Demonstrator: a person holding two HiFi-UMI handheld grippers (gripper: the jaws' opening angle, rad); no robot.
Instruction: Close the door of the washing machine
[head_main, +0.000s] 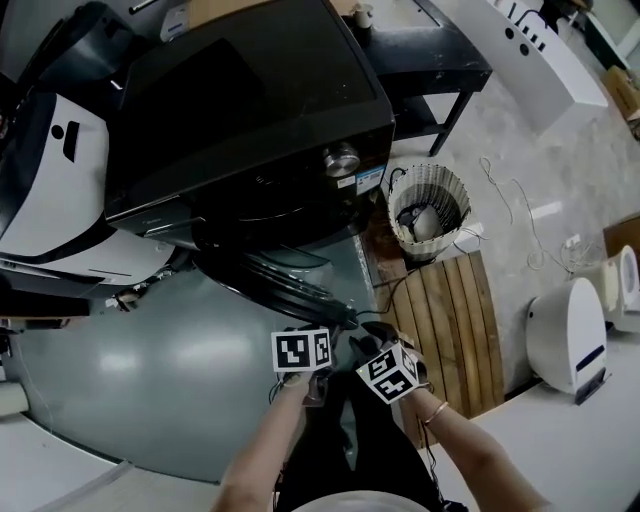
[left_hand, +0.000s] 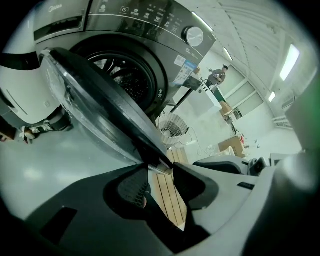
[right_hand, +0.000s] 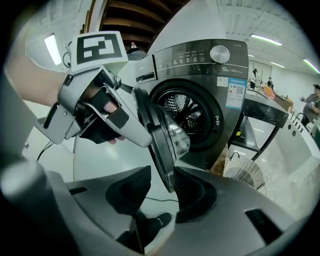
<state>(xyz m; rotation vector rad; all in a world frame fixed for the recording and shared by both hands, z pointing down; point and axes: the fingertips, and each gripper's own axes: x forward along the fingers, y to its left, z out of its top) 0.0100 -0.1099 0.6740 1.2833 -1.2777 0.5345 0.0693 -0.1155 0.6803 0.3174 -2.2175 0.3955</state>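
Left gripper view showed the left claw (left_hand: 161, 167) open, with the rim of the door (left_hand: 100, 100) just past its tips and ungripped. The door stood half open, swung out from the drum (left_hand: 125, 75) of the washing machine (right_hand: 200, 65). The right claw (right_hand: 162, 182) was open too, loosely straddling that rim. Pushed off-line, the rim could slip free, and a jaw might get pinched as the door met the machine.

"12" on sticker (right_hand: 224, 82) of washing machine (right_hand: 235, 125), control panel (right_hand: 192, 54) print illegible
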